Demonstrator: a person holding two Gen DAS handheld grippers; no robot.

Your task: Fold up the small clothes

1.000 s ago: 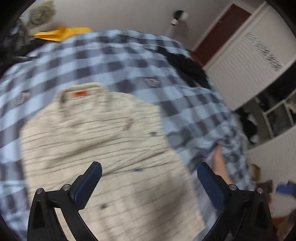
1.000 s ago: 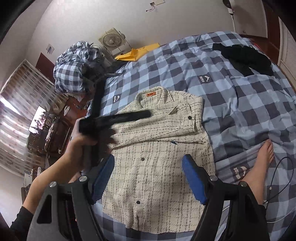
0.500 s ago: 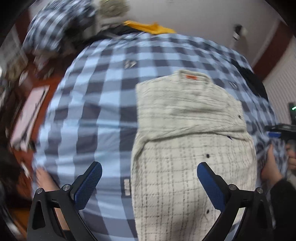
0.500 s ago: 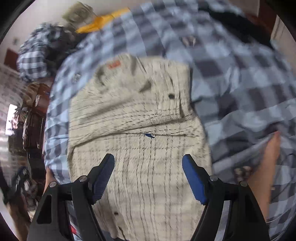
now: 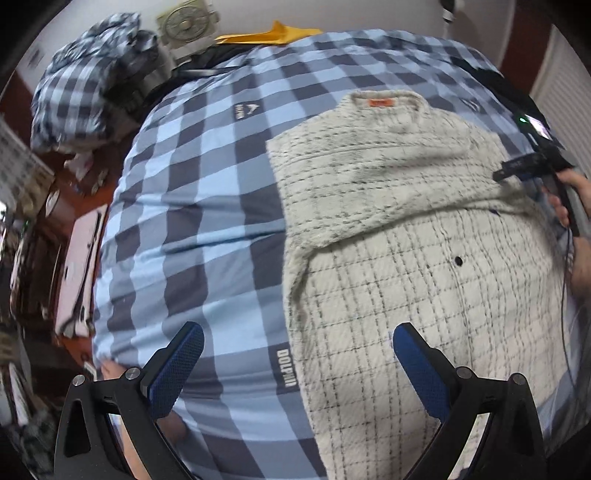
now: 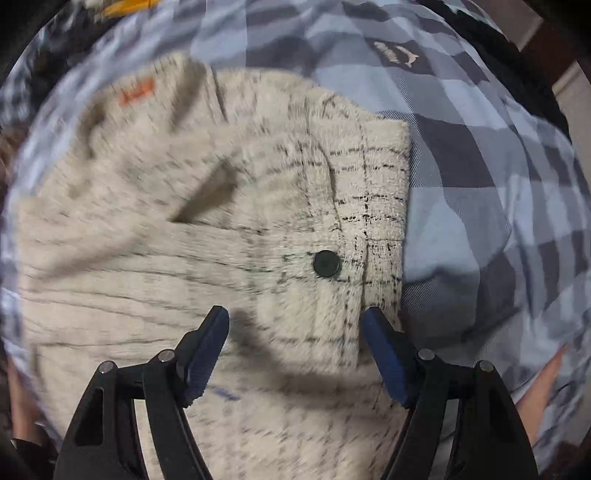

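Checked bedsheet (image 5: 207, 206), box fan (image 5: 184, 23)

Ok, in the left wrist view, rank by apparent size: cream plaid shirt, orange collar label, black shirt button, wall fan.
Largest to smallest:
1. cream plaid shirt
2. wall fan
3. orange collar label
4. black shirt button
The fan stands farther off, so its true size is unsure.

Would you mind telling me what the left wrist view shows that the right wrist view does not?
Only the left wrist view shows the fan, the rumpled checked bundle and the right tongs seen from outside. Only the right wrist view shows the cuff button close up. Both show the cream shirt on the checked blanket.
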